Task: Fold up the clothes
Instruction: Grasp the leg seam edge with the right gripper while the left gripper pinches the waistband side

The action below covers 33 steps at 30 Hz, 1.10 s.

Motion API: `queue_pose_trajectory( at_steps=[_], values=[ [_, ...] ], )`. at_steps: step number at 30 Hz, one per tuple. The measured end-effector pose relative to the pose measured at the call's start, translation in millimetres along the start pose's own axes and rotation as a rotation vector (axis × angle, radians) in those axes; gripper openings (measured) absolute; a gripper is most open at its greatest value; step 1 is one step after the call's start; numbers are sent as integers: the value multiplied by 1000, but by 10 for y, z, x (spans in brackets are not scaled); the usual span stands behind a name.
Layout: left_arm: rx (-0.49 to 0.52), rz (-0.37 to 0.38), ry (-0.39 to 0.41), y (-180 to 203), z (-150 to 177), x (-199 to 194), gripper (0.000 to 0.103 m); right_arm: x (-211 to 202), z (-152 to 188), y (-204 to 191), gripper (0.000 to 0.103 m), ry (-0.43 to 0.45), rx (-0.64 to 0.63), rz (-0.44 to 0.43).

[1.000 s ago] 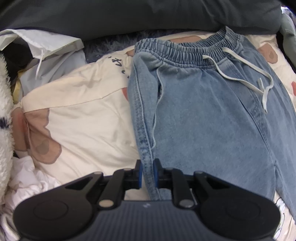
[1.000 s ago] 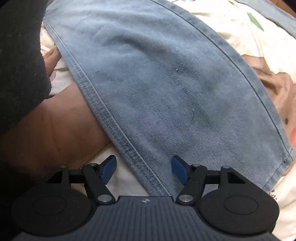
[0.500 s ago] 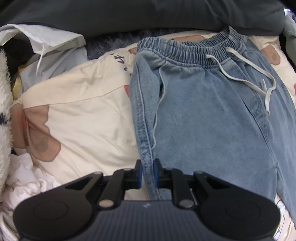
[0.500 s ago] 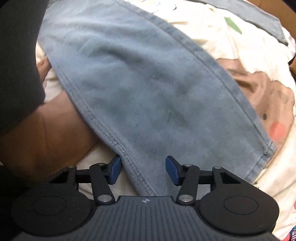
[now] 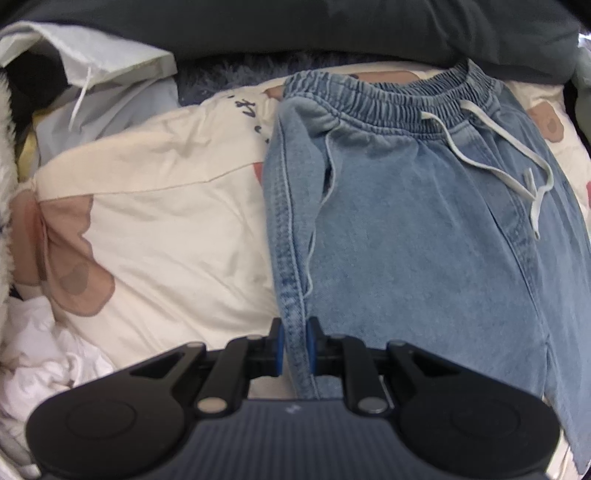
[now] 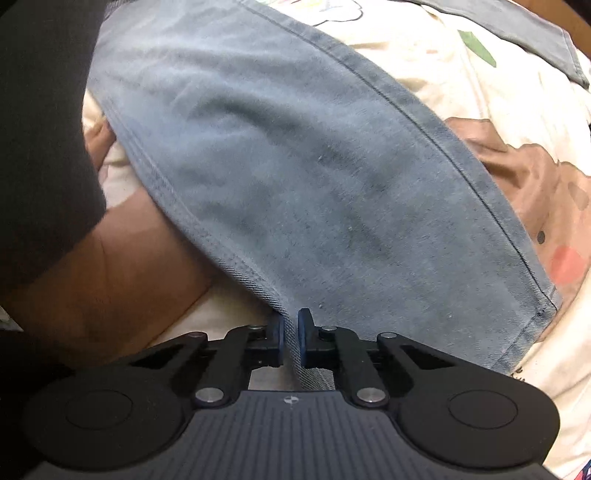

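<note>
Light blue jeans with an elastic waistband and a white drawstring lie on a cream bedspread with bear prints. My left gripper is shut on the jeans' left side seam, below the hip pocket. In the right wrist view a jeans leg stretches up and left across the bedspread, its hem at the lower right. My right gripper is shut on the leg's near seam edge.
A dark pillow or blanket lies behind the waistband. Crumpled white and pale clothes sit at the far left, with white fabric at the near left. A person's forearm in a dark sleeve is at the left of the right wrist view.
My right gripper closed from wide open onto the leg's seam edge. The left gripper stayed shut on the side seam while the view shifted slightly.
</note>
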<state>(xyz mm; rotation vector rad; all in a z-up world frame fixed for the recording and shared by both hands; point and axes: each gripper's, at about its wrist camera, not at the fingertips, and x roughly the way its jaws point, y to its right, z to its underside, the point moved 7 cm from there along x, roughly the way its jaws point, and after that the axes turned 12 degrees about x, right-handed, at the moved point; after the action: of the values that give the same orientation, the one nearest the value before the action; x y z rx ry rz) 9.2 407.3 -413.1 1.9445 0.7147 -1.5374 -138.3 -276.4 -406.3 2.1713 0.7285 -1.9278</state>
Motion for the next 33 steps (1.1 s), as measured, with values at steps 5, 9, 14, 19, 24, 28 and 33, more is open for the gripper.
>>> queue_pose_trajectory(
  at_steps=[5, 9, 14, 19, 24, 28, 33],
  values=[
    [-28, 21, 1, -55, 37, 76, 13, 111, -44, 30, 6, -36, 27, -9],
    [-36, 29, -4, -76, 61, 120, 14, 257, -13, -1, 7, -73, 54, -9],
    [-21, 13, -14, -39, 57, 113, 15, 287, -21, -22, 17, -50, 58, 15],
    [-19, 5, -16, -18, 64, 114, 15, 268, 6, -49, 14, -32, 46, 17],
    [-23, 11, -16, -18, 71, 101, 18, 159, -60, 5, 3, -37, 86, -32],
    [-31, 33, -15, -55, 84, 120, 21, 18, -134, 52, 2, -32, 104, -65],
    [-46, 61, -10, -105, 104, 136, 30, -159, -256, 112, 1, -13, 129, -95]
  ],
)
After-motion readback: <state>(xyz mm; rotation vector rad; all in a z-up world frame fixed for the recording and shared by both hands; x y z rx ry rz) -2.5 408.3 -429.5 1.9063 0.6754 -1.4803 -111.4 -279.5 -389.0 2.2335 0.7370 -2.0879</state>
